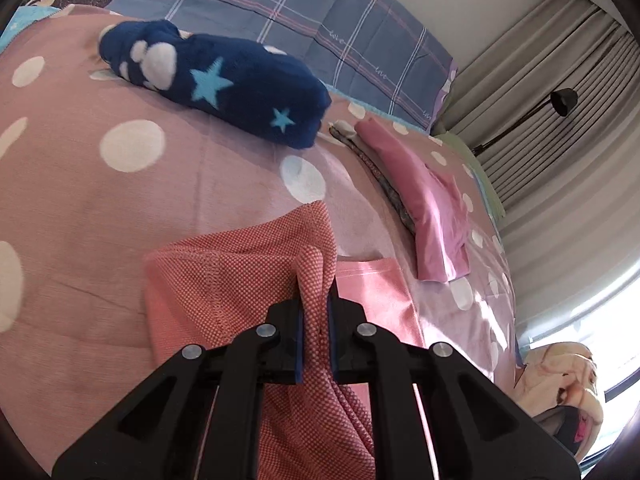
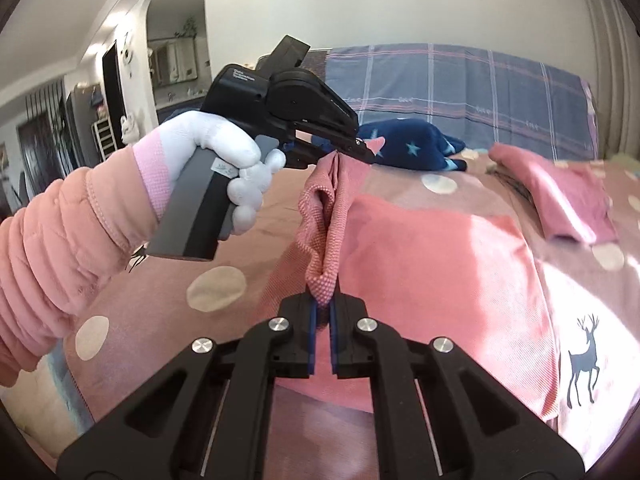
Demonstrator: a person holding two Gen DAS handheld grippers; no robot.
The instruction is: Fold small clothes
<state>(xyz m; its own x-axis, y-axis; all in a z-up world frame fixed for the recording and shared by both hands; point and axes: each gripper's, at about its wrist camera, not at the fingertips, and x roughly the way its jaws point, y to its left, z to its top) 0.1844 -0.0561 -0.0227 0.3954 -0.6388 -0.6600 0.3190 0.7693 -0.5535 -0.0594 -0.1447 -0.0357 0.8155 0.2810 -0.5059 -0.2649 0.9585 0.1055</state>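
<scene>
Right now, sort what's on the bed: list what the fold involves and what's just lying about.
In the job:
- pink knit garment
- left gripper
- right gripper

Lying about:
- navy star garment
- folded pink clothes
- plaid pillow
- lamp

The coral garment runs off the bottom edge of the left wrist view, its lower part hidden behind the left gripper. A dark patterned cloth is mostly covered by the folded pink piece, so its shape cannot be told. In the right wrist view the person's sleeve is cut by the left edge
</scene>
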